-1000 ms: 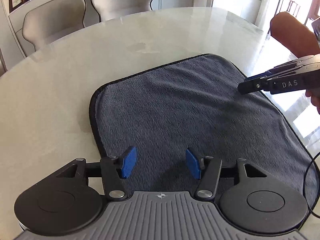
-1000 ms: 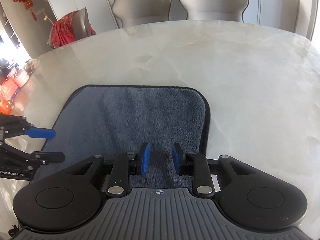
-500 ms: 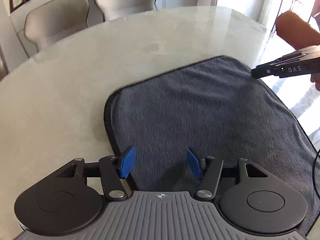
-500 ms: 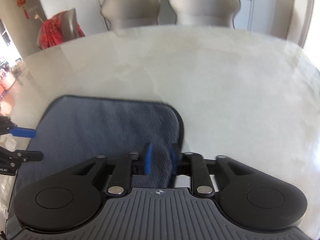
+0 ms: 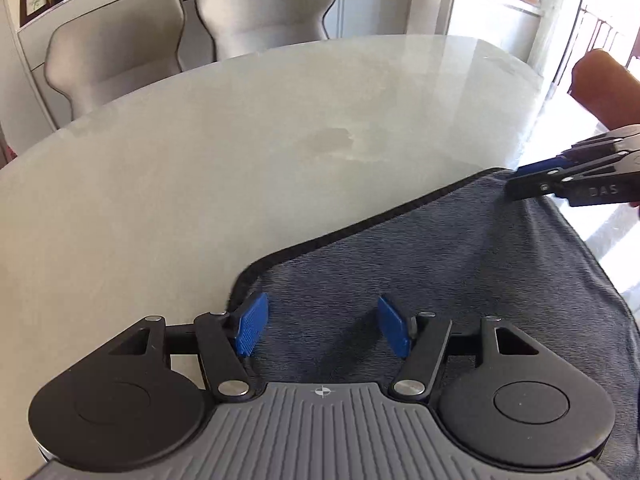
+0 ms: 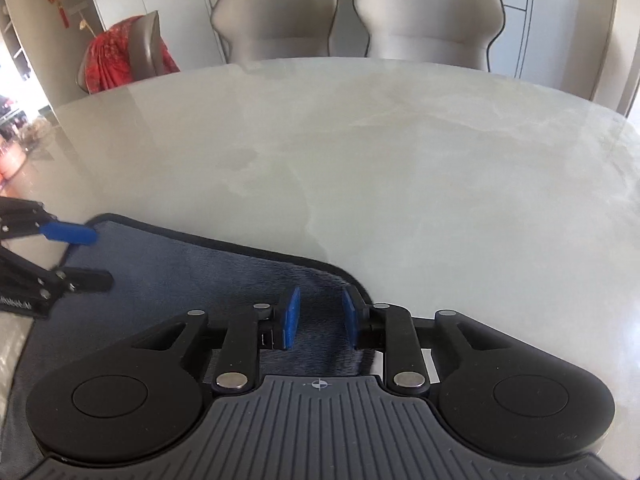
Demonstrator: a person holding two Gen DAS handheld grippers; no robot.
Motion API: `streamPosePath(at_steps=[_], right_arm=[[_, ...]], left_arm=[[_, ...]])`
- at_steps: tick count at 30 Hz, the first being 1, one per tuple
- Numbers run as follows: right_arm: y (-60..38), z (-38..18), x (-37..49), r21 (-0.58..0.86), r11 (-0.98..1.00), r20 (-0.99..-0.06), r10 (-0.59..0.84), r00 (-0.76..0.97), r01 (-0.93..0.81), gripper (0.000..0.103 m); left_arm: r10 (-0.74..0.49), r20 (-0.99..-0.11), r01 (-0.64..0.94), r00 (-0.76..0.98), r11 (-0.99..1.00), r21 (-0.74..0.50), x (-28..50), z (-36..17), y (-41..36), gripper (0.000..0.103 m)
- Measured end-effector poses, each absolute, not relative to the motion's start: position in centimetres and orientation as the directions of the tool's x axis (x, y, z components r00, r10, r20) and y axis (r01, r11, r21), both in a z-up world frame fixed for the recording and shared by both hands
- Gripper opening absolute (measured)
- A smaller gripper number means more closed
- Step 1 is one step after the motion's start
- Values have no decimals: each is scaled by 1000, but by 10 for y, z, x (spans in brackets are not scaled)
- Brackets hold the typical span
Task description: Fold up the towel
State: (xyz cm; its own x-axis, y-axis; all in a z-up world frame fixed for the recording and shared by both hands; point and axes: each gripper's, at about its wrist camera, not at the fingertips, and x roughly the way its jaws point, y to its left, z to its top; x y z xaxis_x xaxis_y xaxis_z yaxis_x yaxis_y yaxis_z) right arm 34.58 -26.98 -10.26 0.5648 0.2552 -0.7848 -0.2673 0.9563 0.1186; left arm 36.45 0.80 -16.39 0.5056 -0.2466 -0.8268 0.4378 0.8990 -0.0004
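Towel's (image 5: 460, 280) near edge behind tongs (image 5: 320, 328)

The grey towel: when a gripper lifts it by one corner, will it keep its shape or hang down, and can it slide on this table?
The towel will probably hang limp: it is thin plush cloth, lying flat and rippling near the right gripper. It likely slides easily, since the table looks glossy. It looks light.

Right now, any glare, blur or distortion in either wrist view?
Left wrist: blown-out daylight at right edge, sheen on the table, towel sharp, fisheye bends the table rim. Right wrist: slightly softer, the left gripper smeared at frame left, overexposed doorway far left, towel corner legible.
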Motion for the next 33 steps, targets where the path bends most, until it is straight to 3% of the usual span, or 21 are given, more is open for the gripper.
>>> streamPosePath(at_steps=[1, 5, 6, 7, 9, 18, 26, 33], right_arm=[[-273, -103, 347, 126, 958, -785, 255, 565, -258, 7], [-278, -103, 350, 154, 963, -784, 254, 566, -220, 7], [-275, -99, 347, 132, 967, -785, 235, 573, -215, 13], [-273, -97, 346, 125, 969, -783, 230, 578, -215, 26], [-270, -85, 332, 106, 971, -766, 217, 606, -213, 37], [-267, -66, 215, 120, 959, -787, 249, 565, -255, 38], [-262, -67, 83, -3, 922, -789, 236, 567, -388, 41], [-252, -79, 43, -68, 897, -818, 201, 539, -437, 41]], left_arm=[[-245, -828, 436, 504, 900, -1, 366, -164, 9, 66], [-226, -838, 425, 497, 905, 9, 369, -165, 6, 66], [-207, -843, 409, 496, 912, 17, 368, -163, 4, 65], [-192, -843, 395, 502, 918, 26, 366, -160, 2, 65], [-175, -836, 374, 521, 927, 39, 358, -151, 0, 65], [-183, -810, 392, 557, 918, 61, 265, -121, -6, 68], [-224, -827, 475, 516, 878, 58, 140, -124, 6, 68], [-252, -825, 427, 506, 904, -14, 75, -126, 27, 68]])
